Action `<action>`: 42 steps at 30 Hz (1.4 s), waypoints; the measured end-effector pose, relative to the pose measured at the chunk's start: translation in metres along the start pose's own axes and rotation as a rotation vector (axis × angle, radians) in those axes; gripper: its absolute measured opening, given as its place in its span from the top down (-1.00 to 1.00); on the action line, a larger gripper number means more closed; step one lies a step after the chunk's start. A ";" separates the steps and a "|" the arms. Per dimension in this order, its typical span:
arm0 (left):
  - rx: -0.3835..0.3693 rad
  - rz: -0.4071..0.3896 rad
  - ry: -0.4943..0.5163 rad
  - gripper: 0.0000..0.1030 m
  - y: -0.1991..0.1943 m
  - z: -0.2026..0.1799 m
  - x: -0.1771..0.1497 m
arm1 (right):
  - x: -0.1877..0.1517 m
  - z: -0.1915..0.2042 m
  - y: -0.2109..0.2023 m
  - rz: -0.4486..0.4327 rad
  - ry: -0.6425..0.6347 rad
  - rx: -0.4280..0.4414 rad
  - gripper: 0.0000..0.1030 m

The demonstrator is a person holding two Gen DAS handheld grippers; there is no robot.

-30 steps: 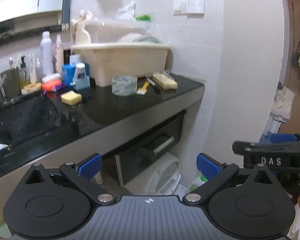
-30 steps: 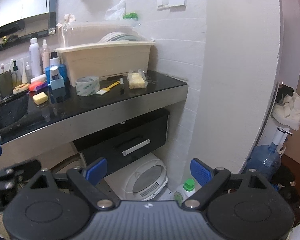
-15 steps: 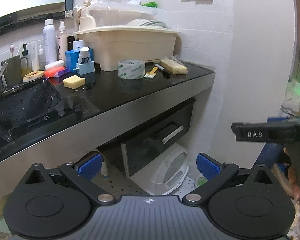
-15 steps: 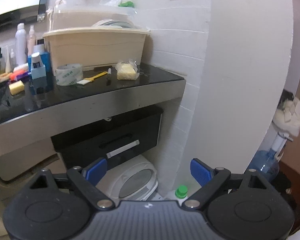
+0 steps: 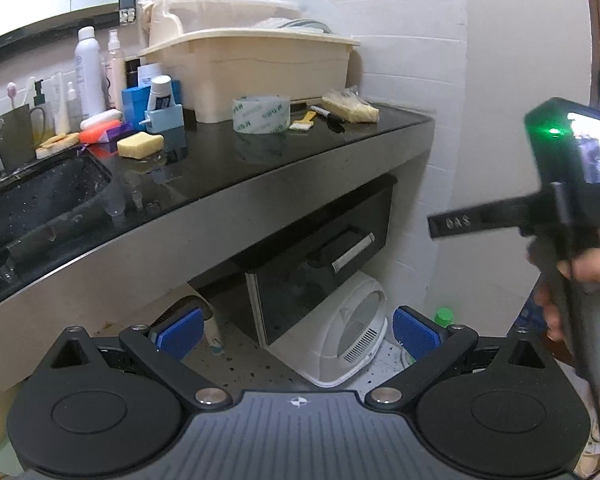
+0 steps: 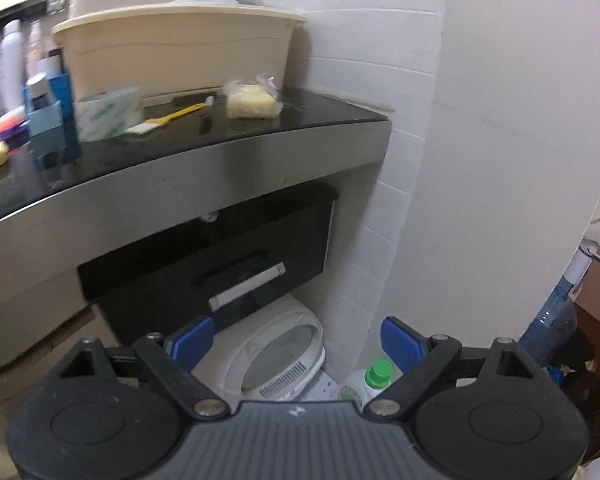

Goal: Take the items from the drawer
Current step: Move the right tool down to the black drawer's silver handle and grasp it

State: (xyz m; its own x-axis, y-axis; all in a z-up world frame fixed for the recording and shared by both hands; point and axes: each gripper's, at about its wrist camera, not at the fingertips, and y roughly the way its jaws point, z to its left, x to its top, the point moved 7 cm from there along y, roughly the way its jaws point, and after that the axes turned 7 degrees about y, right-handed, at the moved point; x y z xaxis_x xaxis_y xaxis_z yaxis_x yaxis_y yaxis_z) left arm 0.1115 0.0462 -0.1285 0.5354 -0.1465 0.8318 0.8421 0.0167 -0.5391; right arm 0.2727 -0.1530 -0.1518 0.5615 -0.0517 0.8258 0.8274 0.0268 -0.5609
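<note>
Drawer [image 5: 320, 256] from my left gripper [image 5: 295, 330]: ahead and above the wide, empty jaws, tucked under the tabletop [image 5: 259, 160], its front shut, handle [image 5: 354, 252] lying level and slanting away rightward; my right gripper [image 5: 572, 208] hangs off to the right, nearer the wall. From my right gripper [image 6: 295, 342], jaws likewise wide and empty, the drawer [image 6: 219, 264] sits ahead and slightly left, handle [image 6: 247, 286] running crosswise just above them. I judge the right the nearer for the pull.

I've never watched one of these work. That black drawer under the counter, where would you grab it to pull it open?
By the silver bar handle on the black drawer front. It runs sideways and seems to stand off the panel, so bring the open right gripper straight in from the front, one finger above the bar and one below, then pull back.
</note>
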 end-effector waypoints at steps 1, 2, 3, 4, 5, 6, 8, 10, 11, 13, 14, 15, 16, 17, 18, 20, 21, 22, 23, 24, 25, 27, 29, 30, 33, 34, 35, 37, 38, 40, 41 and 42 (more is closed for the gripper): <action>0.002 -0.001 0.000 -0.98 0.002 0.000 -0.001 | 0.001 -0.001 0.007 0.000 0.008 -0.003 -0.76; 0.009 -0.004 0.004 -0.98 0.003 0.001 -0.002 | 0.002 -0.001 0.014 0.000 0.017 -0.006 -0.76; 0.021 -0.009 0.009 -0.98 0.004 0.002 -0.003 | 0.002 -0.002 0.021 0.000 0.025 -0.010 -0.76; 0.032 -0.015 0.014 -0.98 0.004 0.002 -0.004 | 0.003 -0.002 0.028 0.000 0.034 -0.013 -0.76; 0.044 -0.022 0.015 -0.98 0.005 0.004 -0.005 | 0.004 -0.003 0.035 0.000 0.042 -0.016 -0.76; 0.054 -0.028 0.017 -0.98 0.006 0.005 -0.006 | 0.005 -0.003 0.043 0.000 0.051 -0.019 -0.76; 0.062 -0.032 0.022 -0.98 0.009 0.007 -0.007 | 0.004 -0.004 0.053 -0.002 0.058 -0.029 -0.76; 0.058 -0.023 0.021 -0.98 0.013 0.010 -0.009 | 0.003 -0.003 0.061 -0.006 0.058 -0.041 -0.76; 0.050 -0.019 0.015 -0.98 0.015 0.011 -0.009 | 0.003 -0.004 0.067 0.001 0.072 -0.038 -0.76; 0.031 -0.012 0.002 -0.98 0.019 0.014 -0.011 | 0.001 -0.005 0.075 -0.019 0.103 -0.034 -0.76; 0.022 -0.009 -0.004 -0.98 0.021 0.015 -0.012 | 0.000 -0.005 0.078 -0.043 0.115 -0.032 -0.76; 0.017 -0.004 -0.008 -0.98 0.024 0.016 -0.013 | -0.002 -0.005 0.081 -0.083 0.116 -0.032 -0.76; 0.013 0.002 -0.011 -0.98 0.026 0.016 -0.013 | -0.003 -0.005 0.083 -0.122 0.118 -0.033 -0.78; 0.013 0.009 -0.011 -0.98 0.028 0.017 -0.015 | -0.005 -0.005 0.086 -0.159 0.119 -0.033 -0.81; 0.012 0.015 -0.011 -0.98 0.031 0.017 -0.016 | -0.007 -0.004 0.092 -0.124 0.114 -0.038 -0.86; 0.010 0.025 -0.014 -0.98 0.036 0.019 -0.018 | -0.011 0.001 0.110 -0.021 0.104 0.008 -0.86; 0.009 0.026 -0.014 -0.98 0.037 0.019 -0.018 | -0.012 0.002 0.118 -0.001 0.115 0.013 -0.86; 0.008 0.027 -0.015 -0.98 0.038 0.020 -0.019 | -0.013 0.004 0.126 0.018 0.125 0.018 -0.86; 0.009 0.028 -0.015 -0.98 0.039 0.021 -0.019 | -0.014 0.005 0.135 0.038 0.136 0.023 -0.86; 0.007 0.030 -0.012 -0.98 0.040 0.021 -0.020 | -0.014 0.006 0.144 0.056 0.149 0.017 -0.86; 0.006 0.031 -0.009 -0.98 0.041 0.022 -0.020 | -0.013 0.006 0.153 0.073 0.162 0.011 -0.86; -0.003 0.034 -0.003 -0.98 0.042 0.023 -0.020 | -0.014 0.007 0.172 0.116 0.196 0.017 -0.84; -0.020 0.036 -0.006 -0.99 0.043 0.025 -0.019 | -0.015 0.009 0.191 0.165 0.237 0.041 -0.80; -0.029 0.038 -0.011 -0.99 0.043 0.026 -0.019 | -0.015 0.009 0.200 0.189 0.256 0.053 -0.73; -0.054 0.044 -0.025 -0.99 0.044 0.029 -0.016 | -0.017 0.009 0.225 0.230 0.290 0.049 -0.70; -0.054 0.047 -0.028 -0.99 0.044 0.031 -0.015 | -0.018 0.009 0.232 0.241 0.307 0.046 -0.66; -0.053 0.051 -0.031 -0.99 0.045 0.032 -0.015 | -0.019 0.007 0.239 0.255 0.332 0.041 -0.60; -0.047 0.060 -0.031 -0.99 0.045 0.034 -0.014 | -0.021 0.003 0.251 0.280 0.380 0.033 -0.55; -0.046 0.062 -0.030 -0.98 0.045 0.035 -0.014 | -0.022 0.002 0.257 0.290 0.403 0.030 -0.53; -0.050 0.064 -0.023 -0.98 0.044 0.035 -0.014 | -0.022 0.000 0.262 0.278 0.419 0.019 -0.34; -0.052 0.065 -0.019 -0.99 0.044 0.035 -0.014 | -0.022 0.000 0.267 0.280 0.411 0.015 -0.33; -0.053 0.066 -0.015 -0.99 0.044 0.035 -0.014 | -0.021 0.001 0.272 0.288 0.406 0.012 -0.33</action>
State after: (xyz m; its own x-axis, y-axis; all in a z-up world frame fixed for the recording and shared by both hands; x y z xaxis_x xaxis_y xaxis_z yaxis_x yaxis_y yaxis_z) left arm 0.1439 0.0836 -0.1591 0.5911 -0.1324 0.7957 0.8003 -0.0269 -0.5990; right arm 0.4858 -0.1437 -0.3213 0.7214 -0.4253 0.5466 0.6403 0.1087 -0.7604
